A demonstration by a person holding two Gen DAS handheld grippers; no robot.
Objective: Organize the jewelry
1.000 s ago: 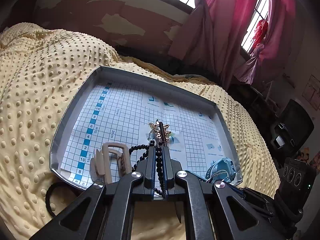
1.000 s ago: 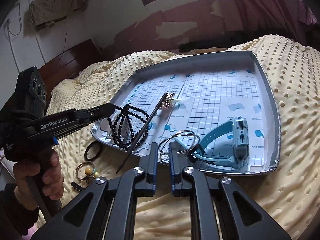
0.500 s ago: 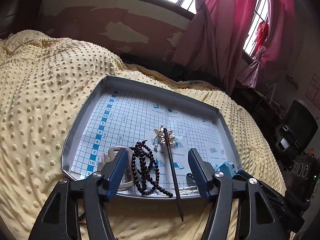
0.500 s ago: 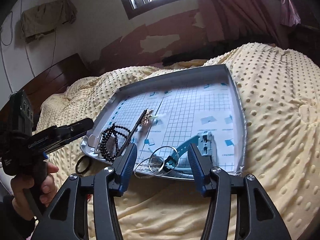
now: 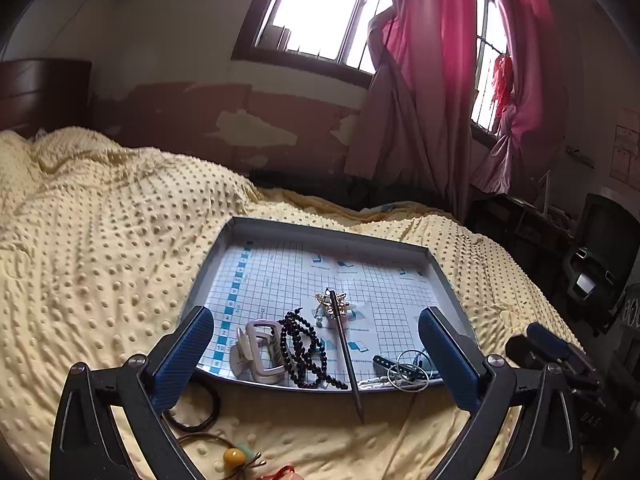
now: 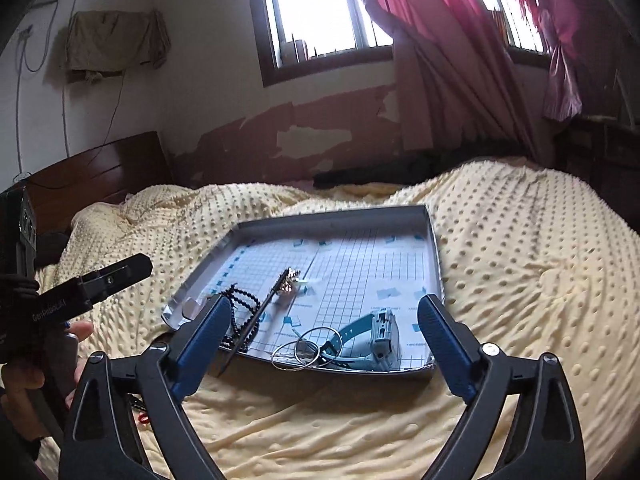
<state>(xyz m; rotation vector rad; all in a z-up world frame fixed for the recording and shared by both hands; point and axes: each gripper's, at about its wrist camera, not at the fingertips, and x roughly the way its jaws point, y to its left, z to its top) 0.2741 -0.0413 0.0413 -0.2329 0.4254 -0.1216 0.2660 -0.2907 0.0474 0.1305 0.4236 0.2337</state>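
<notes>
Jewelry sits gathered at the near edge of the tray (image 5: 436,268): one black bead strand (image 5: 304,344), one hair stick (image 5: 344,344), one hair claw clip (image 5: 260,350), one teal watch (image 6: 376,336), wire hoops (image 6: 304,354). Left claw (image 5: 316,356) and right claw (image 6: 320,340) both gape, empty, likely choosing the next piece off the bedspread (image 5: 100,248).

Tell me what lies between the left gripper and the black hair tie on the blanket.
Nothing visible does. The black hair tie lies on bare blanket just outside the tray, below the open left gripper.
</notes>
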